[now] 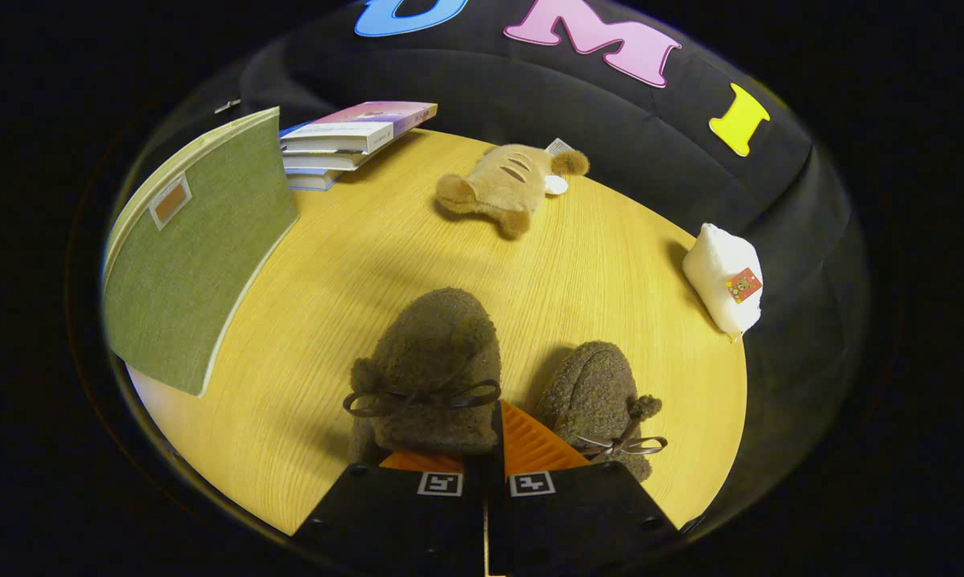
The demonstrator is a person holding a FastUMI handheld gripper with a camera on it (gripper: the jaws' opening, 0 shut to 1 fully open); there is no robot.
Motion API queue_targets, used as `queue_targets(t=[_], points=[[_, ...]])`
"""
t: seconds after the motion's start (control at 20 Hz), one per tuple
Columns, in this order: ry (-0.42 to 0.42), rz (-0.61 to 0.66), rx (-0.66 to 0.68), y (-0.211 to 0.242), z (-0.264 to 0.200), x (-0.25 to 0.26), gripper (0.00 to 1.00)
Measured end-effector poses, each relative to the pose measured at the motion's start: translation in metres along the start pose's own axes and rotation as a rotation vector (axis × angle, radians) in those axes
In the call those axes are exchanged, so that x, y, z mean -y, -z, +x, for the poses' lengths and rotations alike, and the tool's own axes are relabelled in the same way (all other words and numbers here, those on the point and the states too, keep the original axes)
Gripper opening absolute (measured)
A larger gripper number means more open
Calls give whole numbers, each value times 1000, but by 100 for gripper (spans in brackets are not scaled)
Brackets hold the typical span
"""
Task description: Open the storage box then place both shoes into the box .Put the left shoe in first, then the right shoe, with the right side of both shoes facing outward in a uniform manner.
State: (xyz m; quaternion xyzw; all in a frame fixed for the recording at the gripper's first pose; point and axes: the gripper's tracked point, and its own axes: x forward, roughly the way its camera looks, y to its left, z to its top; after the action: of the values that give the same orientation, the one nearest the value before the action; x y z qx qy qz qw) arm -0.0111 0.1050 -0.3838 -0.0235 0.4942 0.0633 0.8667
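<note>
- Between the fingers, low at the near edge of the table, the gripper (486, 449) looks closed or almost closed: the two finger bodies meet with barely a slit between them, and nothing sits in that slit.
- One finger (530, 445) shows its ribbed pad in the gap between the two shoes; the other pad is mostly hidden under the heel of the left shoe, so I cannot tell whether it touches the fleece.
- Neither shoe is pinched; the fingers press on nothing that I can see.
- Just ahead of the fingers and a little to the left stands the left shoe (429, 369), a fuzzy brown slipper with a dark ribbon bow across its heel end, toe pointing away toward the far edge.
- Just beside it on the right lies the right shoe (598, 397), same fleece, its own bow close to the finger tip, toe angled away as well.
- Both shoes rest on the round wooden table (353, 264), near its front edge, close together but apart.
- Well beyond them, at the left edge, the storage box (197, 248) shows a green fabric face with a small label patch; whether it is open I cannot tell.
- Behind the box, at the far left edge, sits a stack of books (349, 140).
- Near the far edge lies a tan plush toy (510, 184).
- At the right edge rests a small white pillow (722, 276).
</note>
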Motion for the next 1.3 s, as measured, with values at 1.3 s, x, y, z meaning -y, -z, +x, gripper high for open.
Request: queue_targets(t=[1.3], points=[[-267,128,58,-215,-85,-289,6]])
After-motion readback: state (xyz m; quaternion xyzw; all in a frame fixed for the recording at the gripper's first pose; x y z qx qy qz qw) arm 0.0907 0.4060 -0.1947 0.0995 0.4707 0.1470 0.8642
